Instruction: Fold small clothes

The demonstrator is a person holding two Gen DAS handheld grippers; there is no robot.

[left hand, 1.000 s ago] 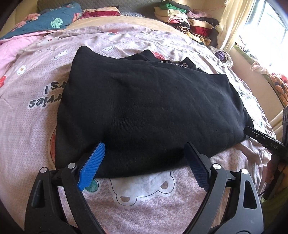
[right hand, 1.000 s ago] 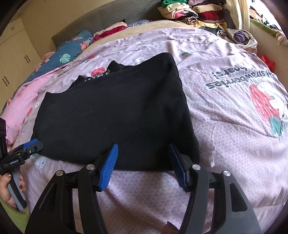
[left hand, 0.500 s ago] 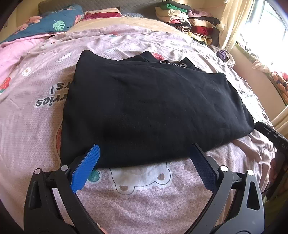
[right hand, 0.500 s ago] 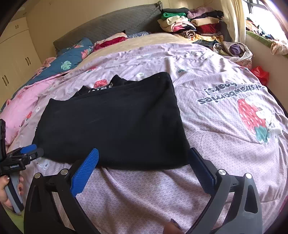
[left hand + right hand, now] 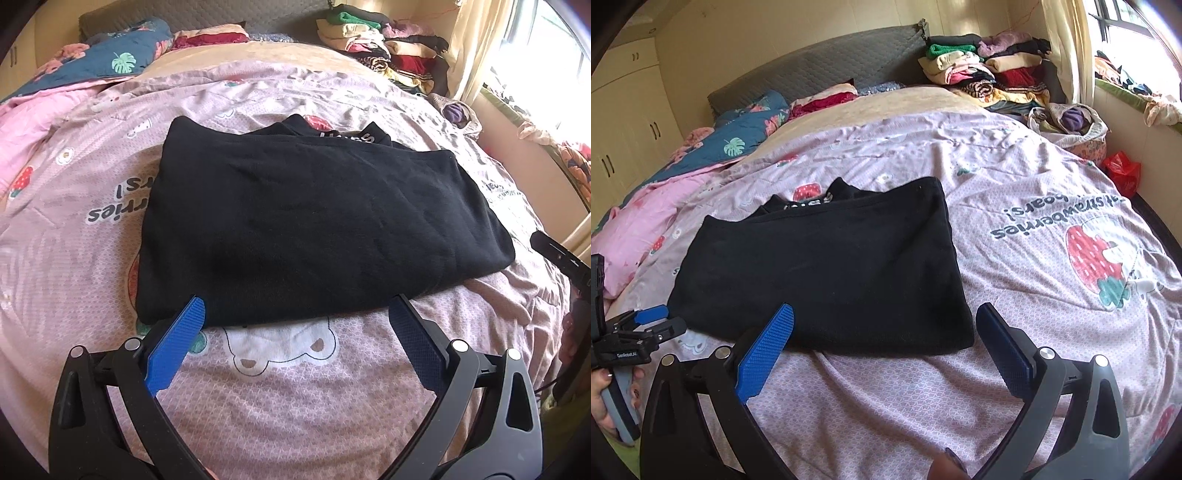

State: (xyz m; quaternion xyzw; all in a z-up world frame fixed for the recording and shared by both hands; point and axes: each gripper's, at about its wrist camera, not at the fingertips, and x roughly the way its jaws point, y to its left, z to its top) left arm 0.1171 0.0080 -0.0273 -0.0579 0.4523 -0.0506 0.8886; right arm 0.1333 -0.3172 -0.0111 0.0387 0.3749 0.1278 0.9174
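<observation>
I read two grippers, each with two blue-padded fingers. On my left gripper (image 5: 295,312) the jaws are spread wide and grasp nothing; the left pad's tip overlaps the near hem of the garment in the left wrist view, though I cannot tell whether it touches. On my right gripper (image 5: 884,317) the jaws are likewise spread wide and empty, with both pads just short of the near hem.

There is one black garment (image 5: 314,221), folded into a rough rectangle and lying flat on the pink quilt (image 5: 288,398), near the bed's middle. Its long axis runs side to side across both wrist views. One collar band with white lettering (image 5: 351,138) protrudes at the far edge, so the neck points away from me, toward the headboard (image 5: 820,70).

The left gripper (image 5: 642,332) also appears at the left edge of the right wrist view, held just off the garment's left end.

Beyond the garment I count one stack of folded clothes (image 5: 982,70) at the far right corner and one teal leaf-print blanket (image 5: 738,136) at far left.
</observation>
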